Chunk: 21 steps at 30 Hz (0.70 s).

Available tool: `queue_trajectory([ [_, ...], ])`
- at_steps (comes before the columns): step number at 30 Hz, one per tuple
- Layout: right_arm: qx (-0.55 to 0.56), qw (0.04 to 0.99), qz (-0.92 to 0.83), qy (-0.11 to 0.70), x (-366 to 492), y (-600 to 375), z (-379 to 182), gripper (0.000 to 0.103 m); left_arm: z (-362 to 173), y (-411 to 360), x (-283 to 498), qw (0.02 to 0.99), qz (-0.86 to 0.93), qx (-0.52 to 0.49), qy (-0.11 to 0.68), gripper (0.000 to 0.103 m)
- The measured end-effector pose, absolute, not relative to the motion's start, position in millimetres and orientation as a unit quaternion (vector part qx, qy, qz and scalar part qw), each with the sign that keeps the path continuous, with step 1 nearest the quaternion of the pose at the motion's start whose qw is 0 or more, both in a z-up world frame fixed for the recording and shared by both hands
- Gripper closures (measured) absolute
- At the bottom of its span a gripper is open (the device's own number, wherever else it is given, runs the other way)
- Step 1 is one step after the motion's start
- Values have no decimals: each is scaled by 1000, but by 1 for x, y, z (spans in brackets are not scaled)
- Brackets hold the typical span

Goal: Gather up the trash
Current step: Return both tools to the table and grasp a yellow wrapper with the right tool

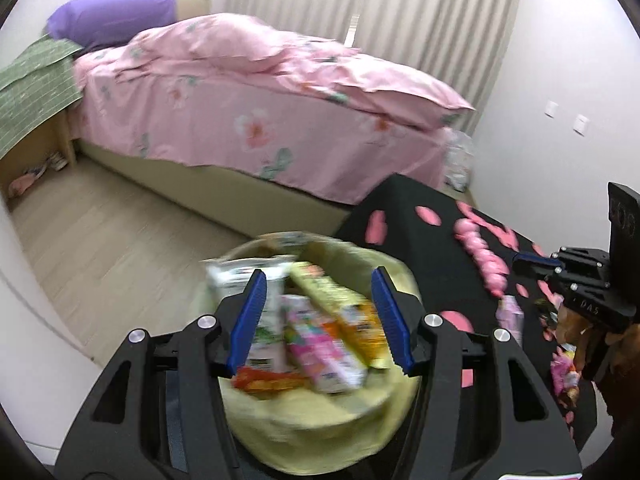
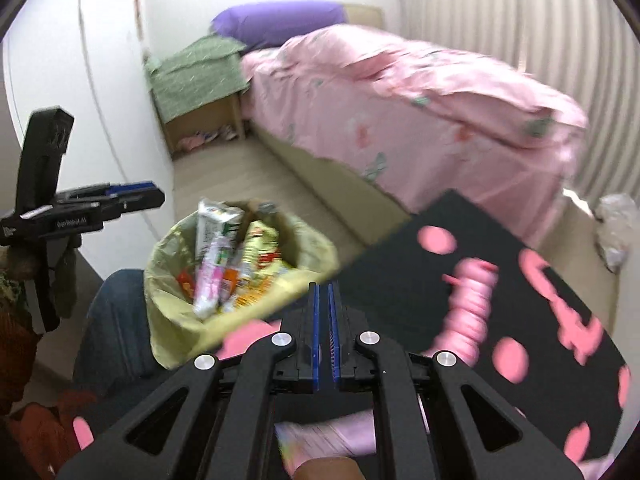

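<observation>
A bin with a yellow liner [image 1: 320, 420] stands beside the black table and holds several wrappers and cartons [image 1: 320, 344]. My left gripper [image 1: 320, 276] hangs open just above it, with nothing pressed between its blue pads. In the right wrist view, the bin [image 2: 168, 264] is at lower left and the left gripper [image 2: 158, 196] is above it. My right gripper [image 2: 324, 292] is shut and empty over the table's edge; it also shows as the right gripper [image 1: 520, 260] at the right edge. A pink packet [image 1: 510, 316] and colourful wrappers [image 1: 564, 372] lie on the table.
The black tablecloth with pink shapes [image 2: 460, 248] covers the right. Behind are a bed with a pink duvet [image 1: 248, 92], a nightstand under a green cloth [image 2: 192, 76] and wood floor [image 1: 120, 240]. A clear plastic bag [image 2: 616, 232] sits in the corner. A person's jeans-clad knee [image 2: 116, 320] is beside the bin.
</observation>
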State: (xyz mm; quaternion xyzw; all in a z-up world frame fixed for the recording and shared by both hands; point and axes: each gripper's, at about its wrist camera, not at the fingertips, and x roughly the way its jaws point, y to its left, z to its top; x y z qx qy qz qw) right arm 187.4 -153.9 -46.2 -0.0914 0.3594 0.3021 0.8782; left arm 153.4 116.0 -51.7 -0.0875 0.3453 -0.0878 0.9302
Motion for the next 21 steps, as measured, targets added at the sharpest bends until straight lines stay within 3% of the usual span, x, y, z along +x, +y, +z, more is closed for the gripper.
queue_trajectory([
  [6,-19,909,221,353,141,-264,-42,96,-54,40,156,917,-175,-60,354,50],
  [12,26,912,140,384,75,-345,-73,96,-76,-48,155,886,-258,1,385,49],
  [21,50,874,152,459,42,-349,-145,96,-95,-111,146,861,-300,47,407,49],
])
